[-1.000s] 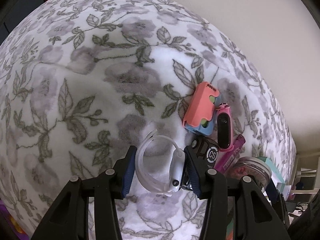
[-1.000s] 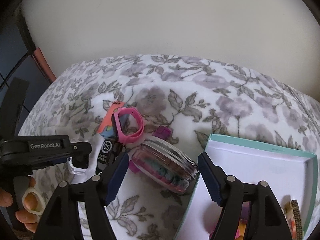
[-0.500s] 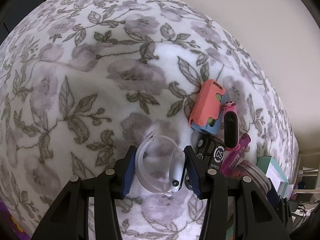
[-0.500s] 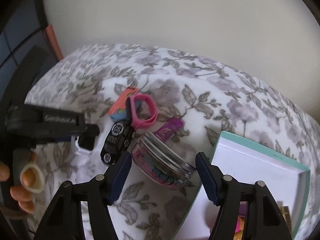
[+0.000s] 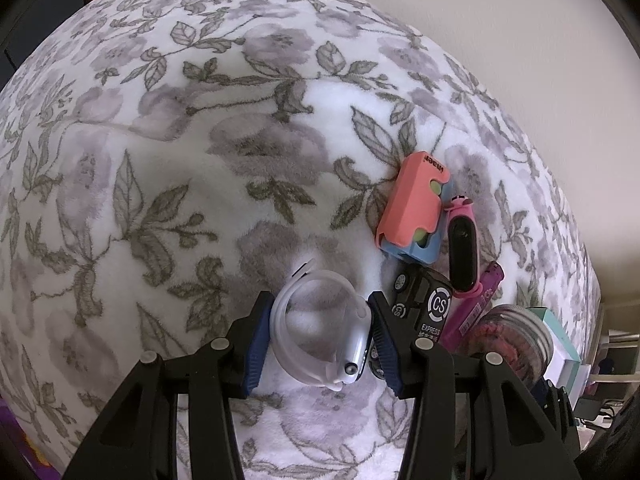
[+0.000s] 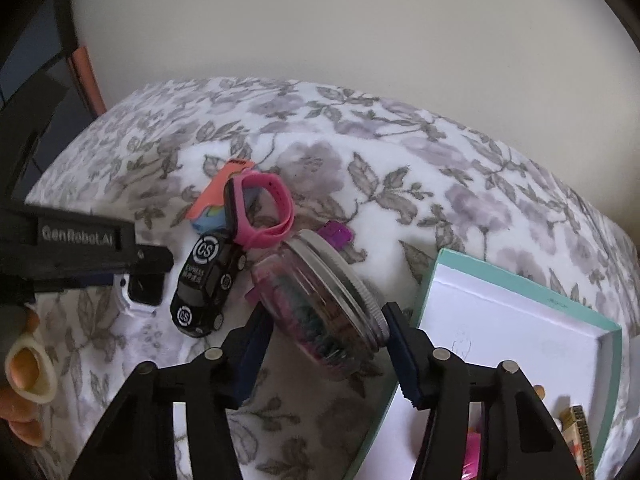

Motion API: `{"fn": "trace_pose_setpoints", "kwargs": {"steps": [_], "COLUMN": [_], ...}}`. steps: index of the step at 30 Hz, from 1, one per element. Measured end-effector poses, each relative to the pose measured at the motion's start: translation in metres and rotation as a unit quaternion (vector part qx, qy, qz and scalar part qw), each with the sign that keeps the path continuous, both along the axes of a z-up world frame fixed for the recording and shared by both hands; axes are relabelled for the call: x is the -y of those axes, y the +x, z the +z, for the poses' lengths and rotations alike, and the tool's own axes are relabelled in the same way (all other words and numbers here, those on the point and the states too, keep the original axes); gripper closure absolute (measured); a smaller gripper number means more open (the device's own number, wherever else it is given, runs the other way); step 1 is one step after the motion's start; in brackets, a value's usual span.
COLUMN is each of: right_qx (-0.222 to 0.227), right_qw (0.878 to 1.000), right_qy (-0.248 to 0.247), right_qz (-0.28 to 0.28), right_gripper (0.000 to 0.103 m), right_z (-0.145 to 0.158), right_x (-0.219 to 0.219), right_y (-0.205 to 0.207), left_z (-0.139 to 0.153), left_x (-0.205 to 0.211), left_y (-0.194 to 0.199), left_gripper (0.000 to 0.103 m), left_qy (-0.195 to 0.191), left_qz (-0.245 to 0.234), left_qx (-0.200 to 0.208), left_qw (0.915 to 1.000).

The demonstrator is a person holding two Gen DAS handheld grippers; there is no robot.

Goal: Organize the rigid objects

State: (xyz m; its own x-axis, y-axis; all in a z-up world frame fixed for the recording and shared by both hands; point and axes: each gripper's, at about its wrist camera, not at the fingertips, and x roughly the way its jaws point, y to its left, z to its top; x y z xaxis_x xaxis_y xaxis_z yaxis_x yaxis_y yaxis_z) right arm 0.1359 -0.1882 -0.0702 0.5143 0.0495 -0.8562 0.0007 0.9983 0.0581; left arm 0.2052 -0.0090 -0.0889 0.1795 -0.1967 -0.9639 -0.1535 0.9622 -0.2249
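My left gripper [image 5: 320, 336] is shut on a white smartwatch [image 5: 320, 340] with a clear strap, just above the floral blanket. The left gripper also shows in the right wrist view [image 6: 136, 276]. My right gripper [image 6: 324, 344] is open, its jaws on either side of a glass jar [image 6: 320, 304] with a metal lid that lies on its side. Beside it are a black toy car [image 6: 204, 284], a pink watch [image 6: 260, 212], a coral and blue case [image 5: 412, 208] and a purple lighter [image 5: 476, 304].
An open teal box [image 6: 516, 328] with a white inside lies at the right, with small items in its lower corner. The floral blanket [image 5: 200, 160] covers the surface, with a pale wall behind it. A dark frame stands at the far left.
The right gripper has moved closer to the jar, which now lies between its jaws. The left gripper still holds the white watch and has shifted slightly.
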Motion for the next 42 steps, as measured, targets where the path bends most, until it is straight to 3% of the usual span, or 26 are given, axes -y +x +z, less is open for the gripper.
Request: {"fn": "trace_pose_setpoints", "kwargs": {"steps": [3, 10, 14, 21, 30, 42], "right_qx": [0.003, 0.009, 0.009, 0.024, 0.034, 0.039], "right_qw": [1.0, 0.998, 0.995, 0.992, 0.992, 0.994], "right_qy": [0.013, 0.046, 0.085, 0.11, 0.108, 0.084], "right_qz": [-0.011, -0.034, -0.049, -0.052, -0.048, -0.06], "right_gripper": [0.045, 0.063, 0.064, 0.067, 0.068, 0.068], "right_z": [0.0, 0.005, 0.008, 0.016, 0.032, 0.064], "right_x": [0.003, 0.011, 0.021, 0.028, 0.032, 0.048], "right_y": [0.001, 0.001, 0.0, -0.005, -0.01, -0.023], "left_z": [-0.001, 0.0, 0.001, 0.006, 0.023, 0.073], "left_x": [0.001, 0.001, -0.001, 0.002, 0.004, 0.028], "left_y": [0.0, 0.001, 0.001, 0.002, 0.002, -0.009], "left_gripper": [0.053, 0.054, 0.054, 0.054, 0.054, 0.054], "left_qy": [0.004, 0.004, 0.001, -0.006, -0.017, -0.045], "left_qz": [-0.003, -0.004, -0.005, -0.011, -0.016, -0.048], "left_qx": [0.001, 0.001, 0.002, 0.008, 0.029, 0.087], "left_qw": [1.0, 1.0, 1.0, 0.9999, 0.9993, 0.994]}}
